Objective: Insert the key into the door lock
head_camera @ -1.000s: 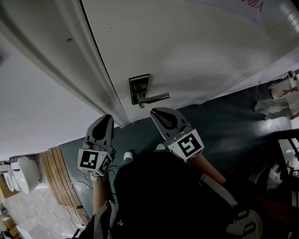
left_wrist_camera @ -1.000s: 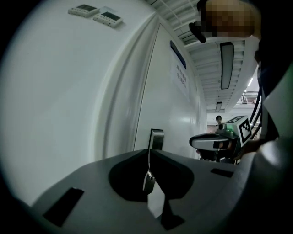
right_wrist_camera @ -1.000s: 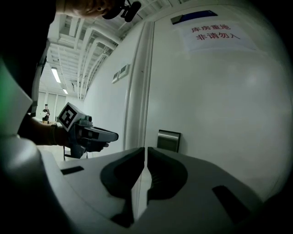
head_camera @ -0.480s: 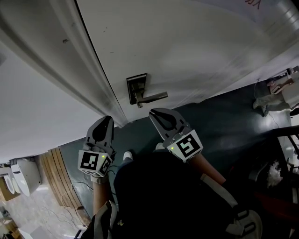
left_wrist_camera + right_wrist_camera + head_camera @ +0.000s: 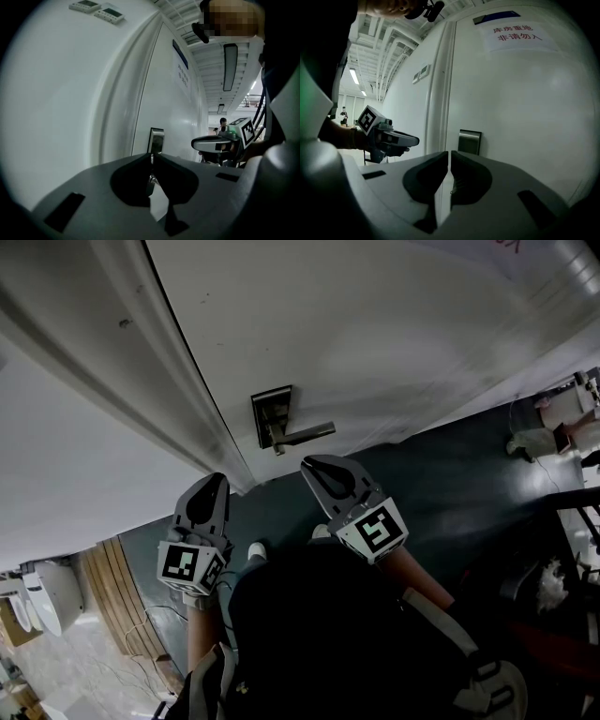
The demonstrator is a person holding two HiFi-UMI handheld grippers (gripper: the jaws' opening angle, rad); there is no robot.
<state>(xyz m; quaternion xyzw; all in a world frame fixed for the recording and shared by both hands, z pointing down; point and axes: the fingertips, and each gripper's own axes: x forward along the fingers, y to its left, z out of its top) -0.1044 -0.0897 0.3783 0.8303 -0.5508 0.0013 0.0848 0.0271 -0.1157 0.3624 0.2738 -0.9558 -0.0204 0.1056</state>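
Observation:
The dark metal lock plate (image 5: 270, 415) with its lever handle (image 5: 305, 434) is mounted on the white door (image 5: 375, 324). My left gripper (image 5: 217, 477) hovers below and left of the plate, near the door frame (image 5: 178, 381). In the left gripper view its jaws (image 5: 152, 156) are shut, with a small metal key (image 5: 151, 178) glinting between them, and the plate (image 5: 156, 140) is straight ahead. My right gripper (image 5: 308, 463) is just under the handle, apart from it. In the right gripper view it (image 5: 449, 153) is shut with nothing in it and faces the plate (image 5: 469, 142).
A dark floor (image 5: 450, 474) runs along the foot of the door. White fixtures (image 5: 47, 587) and wooden boards (image 5: 112, 592) lie at the lower left. A printed sign (image 5: 518, 35) hangs high on the door. Two wall control panels (image 5: 98, 9) sit left of the frame.
Almost nothing: the head view has drifted, so the lock plate sits slightly further left. Both grippers hold about the same places below it.

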